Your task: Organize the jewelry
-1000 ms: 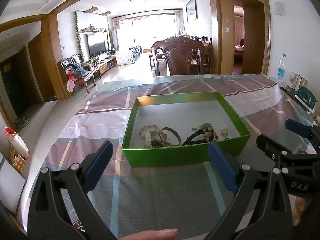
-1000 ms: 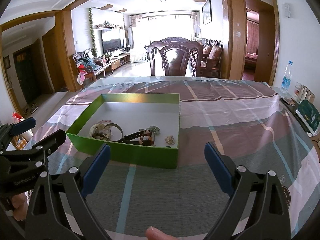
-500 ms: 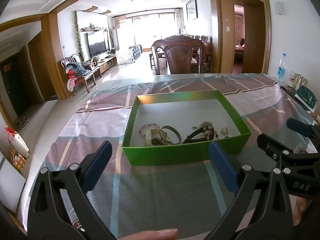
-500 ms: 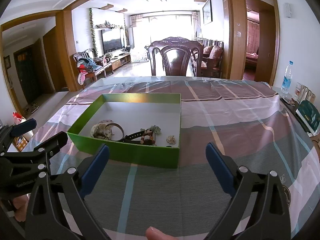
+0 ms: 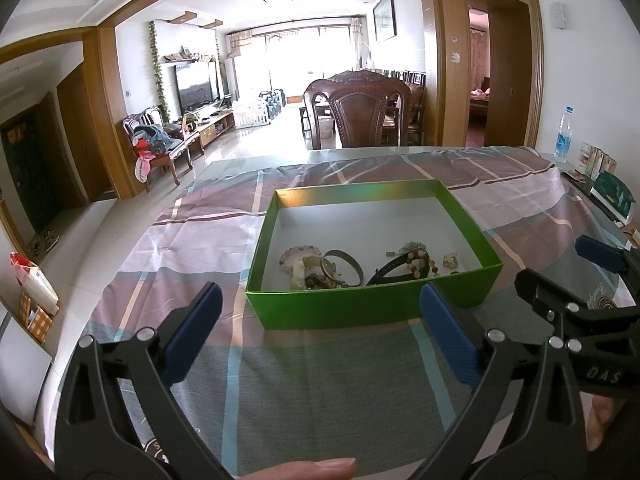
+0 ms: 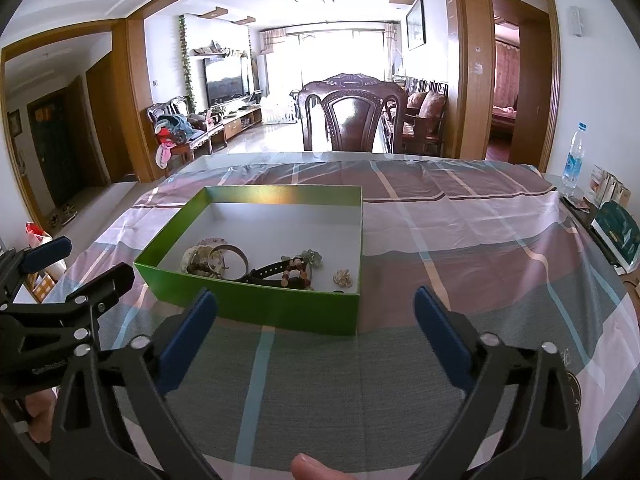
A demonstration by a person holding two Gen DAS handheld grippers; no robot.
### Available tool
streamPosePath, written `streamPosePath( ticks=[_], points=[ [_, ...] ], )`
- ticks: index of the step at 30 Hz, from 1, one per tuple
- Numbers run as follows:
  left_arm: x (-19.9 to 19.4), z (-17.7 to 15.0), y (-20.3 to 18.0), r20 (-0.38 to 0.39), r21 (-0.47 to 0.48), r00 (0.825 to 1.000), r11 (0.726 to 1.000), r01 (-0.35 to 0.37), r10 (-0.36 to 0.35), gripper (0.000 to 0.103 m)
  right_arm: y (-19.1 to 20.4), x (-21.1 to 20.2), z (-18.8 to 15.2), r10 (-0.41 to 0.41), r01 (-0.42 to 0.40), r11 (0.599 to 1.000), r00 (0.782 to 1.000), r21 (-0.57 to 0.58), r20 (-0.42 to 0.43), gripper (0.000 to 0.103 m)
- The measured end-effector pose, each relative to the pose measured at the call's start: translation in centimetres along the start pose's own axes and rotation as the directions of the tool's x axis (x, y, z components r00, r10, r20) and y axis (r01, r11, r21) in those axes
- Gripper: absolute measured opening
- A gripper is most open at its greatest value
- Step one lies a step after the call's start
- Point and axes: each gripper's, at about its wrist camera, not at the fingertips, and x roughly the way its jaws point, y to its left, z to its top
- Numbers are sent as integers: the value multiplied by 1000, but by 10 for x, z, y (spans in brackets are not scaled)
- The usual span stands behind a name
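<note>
A shallow green box (image 5: 372,308) with a white inside sits on the plaid tablecloth; it also shows in the right wrist view (image 6: 256,308). Inside lie a metal bangle (image 5: 344,268), a pink bead bracelet (image 5: 298,250), a black watch strap with brown beads (image 5: 404,266) and a small gold brooch (image 5: 450,260). My left gripper (image 5: 320,332) is open and empty, just short of the box's near wall. My right gripper (image 6: 316,334) is open and empty, near the box's right front corner. Each gripper appears in the other's view, the right one (image 5: 580,292) and the left one (image 6: 76,276).
A water bottle (image 6: 573,160), small cartons (image 6: 608,188) and a green packet (image 6: 618,234) stand at the table's right edge. A dark wooden chair (image 6: 352,118) is behind the far edge. The floor drops off at the left.
Both grippers have drawn back slightly and risen a little; the box looks a bit farther and higher in both views. Nothing was taken hold of.
</note>
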Motion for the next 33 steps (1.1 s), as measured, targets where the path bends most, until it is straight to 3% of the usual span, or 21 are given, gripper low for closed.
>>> streamPosePath(
  ticks=[33],
  points=[
    [0,-5,1,-9,-3,1000,1000,3,-3,99,0,0,-3,-1,1,1000,1000,1,7,100]
  ],
)
